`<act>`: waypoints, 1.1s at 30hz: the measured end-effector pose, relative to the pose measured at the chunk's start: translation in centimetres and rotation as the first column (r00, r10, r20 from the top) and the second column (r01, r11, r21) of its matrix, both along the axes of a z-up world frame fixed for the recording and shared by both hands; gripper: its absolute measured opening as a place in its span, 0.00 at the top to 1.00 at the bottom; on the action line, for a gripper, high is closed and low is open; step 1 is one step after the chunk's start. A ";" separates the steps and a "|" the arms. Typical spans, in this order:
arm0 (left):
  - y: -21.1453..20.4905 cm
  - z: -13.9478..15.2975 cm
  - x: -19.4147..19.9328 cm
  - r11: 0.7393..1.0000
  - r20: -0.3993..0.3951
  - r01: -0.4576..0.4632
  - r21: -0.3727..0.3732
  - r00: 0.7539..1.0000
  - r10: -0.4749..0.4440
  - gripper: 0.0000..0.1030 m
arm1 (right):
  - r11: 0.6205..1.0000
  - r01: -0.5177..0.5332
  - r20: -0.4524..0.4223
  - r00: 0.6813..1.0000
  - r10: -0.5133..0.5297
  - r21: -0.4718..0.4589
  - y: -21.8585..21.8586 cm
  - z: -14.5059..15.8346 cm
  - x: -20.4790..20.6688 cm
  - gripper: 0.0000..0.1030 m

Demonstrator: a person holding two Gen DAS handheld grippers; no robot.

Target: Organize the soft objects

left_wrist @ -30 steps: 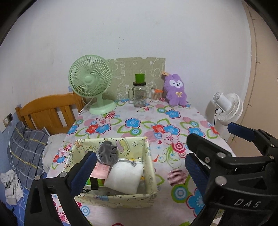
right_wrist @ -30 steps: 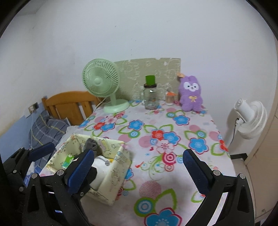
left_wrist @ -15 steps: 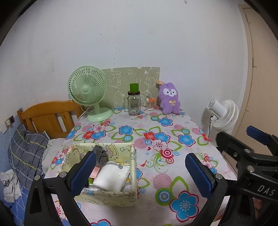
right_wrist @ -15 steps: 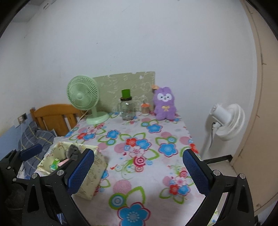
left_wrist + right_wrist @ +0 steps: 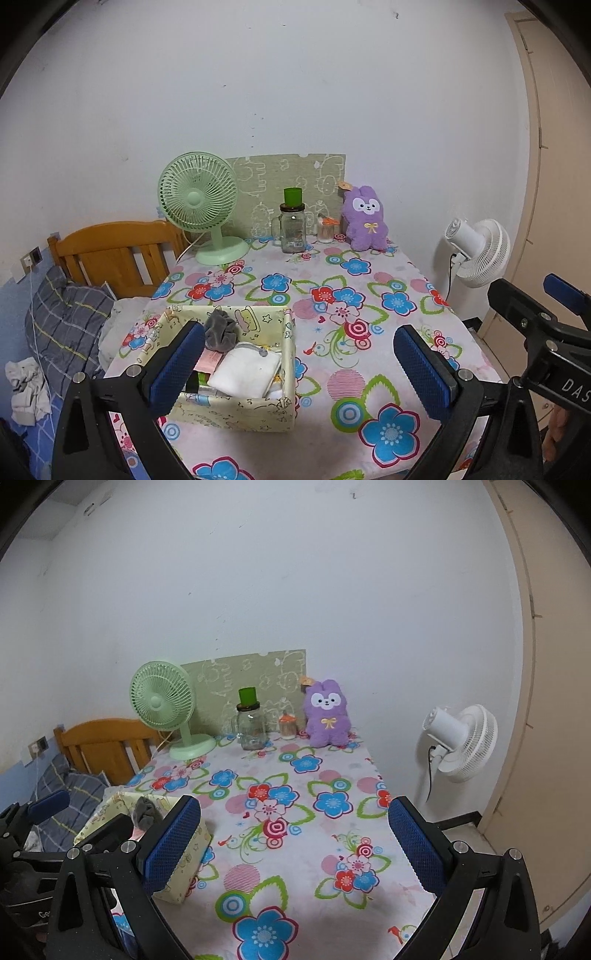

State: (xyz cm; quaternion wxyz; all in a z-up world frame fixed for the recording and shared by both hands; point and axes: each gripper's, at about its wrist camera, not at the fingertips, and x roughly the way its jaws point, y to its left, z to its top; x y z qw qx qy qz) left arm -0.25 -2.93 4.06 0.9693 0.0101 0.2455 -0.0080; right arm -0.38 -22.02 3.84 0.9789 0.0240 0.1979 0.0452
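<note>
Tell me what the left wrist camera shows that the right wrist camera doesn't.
Only the left wrist view looks into the fabric storage box: a folded white cloth and something pink beside it. Only the right wrist view shows the box's outer corner, with the left gripper in front. Both show the gray scrunchie, purple plush bunny, green fan, glass jar and white fan.

White wall (image 5: 295, 92) behind; wooden headboard (image 5: 110, 251) (left of table (image 5: 332, 295)); beige door (image 5: 546, 701).

Both grippers (image 5: 299, 369) (image 5: 291, 845) are showing black frames — silver screws, blue dimpled finger pads (image 5: 421, 369) (white "DAS" lettering).
</note>
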 end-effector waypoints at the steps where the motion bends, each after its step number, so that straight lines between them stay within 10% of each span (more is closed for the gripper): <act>1: 0.0 0.0 0.0 1.000 0.000 0.000 0.000 1.000 0.000 0.00 | 1.000 0.004 0.002 1.000 -0.004 -0.001 0.0 0.0 -0.1 0.00; 33: 0.5 0.4 -0.2 1.000 0.011 -0.023 0.004 1.000 0.023 0.00 | 1.000 -0.010 0.010 1.000 0.010 0.002 1.0 0.4 0.1 0.00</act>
